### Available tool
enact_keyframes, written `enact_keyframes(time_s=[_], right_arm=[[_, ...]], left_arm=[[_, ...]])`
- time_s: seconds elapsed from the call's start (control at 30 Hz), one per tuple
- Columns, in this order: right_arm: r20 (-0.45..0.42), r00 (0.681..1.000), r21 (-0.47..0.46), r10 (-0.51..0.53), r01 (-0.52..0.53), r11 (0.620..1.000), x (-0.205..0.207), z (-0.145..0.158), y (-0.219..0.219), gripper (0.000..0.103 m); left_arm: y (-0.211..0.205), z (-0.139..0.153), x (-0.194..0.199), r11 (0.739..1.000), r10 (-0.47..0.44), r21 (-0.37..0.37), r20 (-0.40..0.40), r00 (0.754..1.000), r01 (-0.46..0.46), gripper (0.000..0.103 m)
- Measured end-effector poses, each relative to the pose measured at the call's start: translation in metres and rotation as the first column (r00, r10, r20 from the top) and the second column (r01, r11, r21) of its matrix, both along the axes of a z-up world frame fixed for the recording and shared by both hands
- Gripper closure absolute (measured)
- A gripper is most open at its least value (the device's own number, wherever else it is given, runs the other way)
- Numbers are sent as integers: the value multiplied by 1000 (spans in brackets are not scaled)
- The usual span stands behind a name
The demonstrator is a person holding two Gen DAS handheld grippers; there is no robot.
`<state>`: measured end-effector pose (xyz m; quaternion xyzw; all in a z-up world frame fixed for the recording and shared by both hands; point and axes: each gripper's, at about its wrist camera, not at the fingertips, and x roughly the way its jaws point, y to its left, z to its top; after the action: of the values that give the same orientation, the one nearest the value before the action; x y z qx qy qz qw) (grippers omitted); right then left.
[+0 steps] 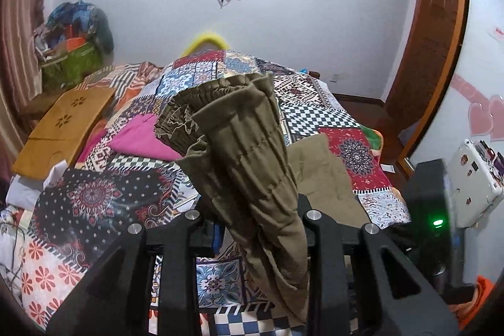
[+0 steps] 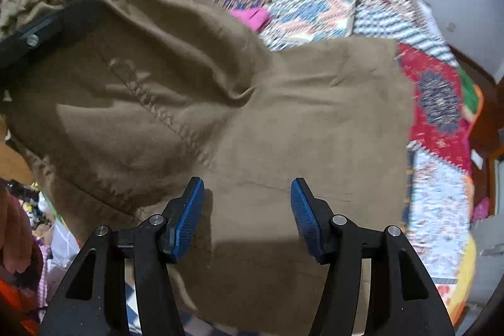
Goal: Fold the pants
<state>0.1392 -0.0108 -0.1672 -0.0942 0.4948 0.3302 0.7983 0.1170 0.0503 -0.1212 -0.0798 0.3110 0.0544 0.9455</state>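
Note:
Olive-brown pants [image 1: 242, 144] with a ruffled elastic waistband hang bunched between the jaws of my left gripper [image 1: 252, 210], which is shut on them and holds the waist end lifted above the bed. In the right wrist view the pants [image 2: 283, 115] spread across the patchwork quilt, waistband raised at upper left. My right gripper [image 2: 247, 216] is open, its blue pads [image 2: 189, 210] just above the flat pant leg, holding nothing. The left gripper's black arm [image 2: 28, 37] shows at the left edge, under the waistband.
A patchwork quilt [image 1: 94, 197] covers the bed. A pink cloth [image 1: 138, 137] and a yellow wooden board [image 1: 63, 128] lie on its left side. A pile of bags [image 1: 75, 46] stands in the far left corner. A black box with a green light [image 1: 434, 210] stands at right.

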Motion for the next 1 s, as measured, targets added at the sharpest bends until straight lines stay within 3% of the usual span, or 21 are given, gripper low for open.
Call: enact_keyframes(time_s=[0.13, 0.27, 0.43, 0.63, 0.83, 1.0], right_arm=[[41, 998, 1, -49, 49, 999, -1, 12, -30, 49], [27, 994, -15, -108, 109, 994, -3, 5, -61, 49], [-66, 990, -20, -122, 121, 992, -1, -24, -73, 50], [-155, 977, 76, -149, 162, 984, 7, -38, -84, 49], [-54, 982, 77, -183, 187, 979, -8, -11, -103, 49], [-1, 963, 59, -268, 267, 962, -9, 0, -138, 49]], left_arm=[[-14, 8, 5, 999, -34, 23, 10, 999, 34, 73], [-30, 15, 10, 997, -69, 38, 24, 997, 68, 74], [-58, 17, 19, 990, -127, 63, 20, 992, 125, 74], [-86, 12, 29, 980, -182, 84, -4, 983, 182, 74], [-103, 7, 42, 971, -219, 87, -35, 975, 221, 74], [-114, 2, 51, 963, -251, 85, -58, 966, 255, 74]])
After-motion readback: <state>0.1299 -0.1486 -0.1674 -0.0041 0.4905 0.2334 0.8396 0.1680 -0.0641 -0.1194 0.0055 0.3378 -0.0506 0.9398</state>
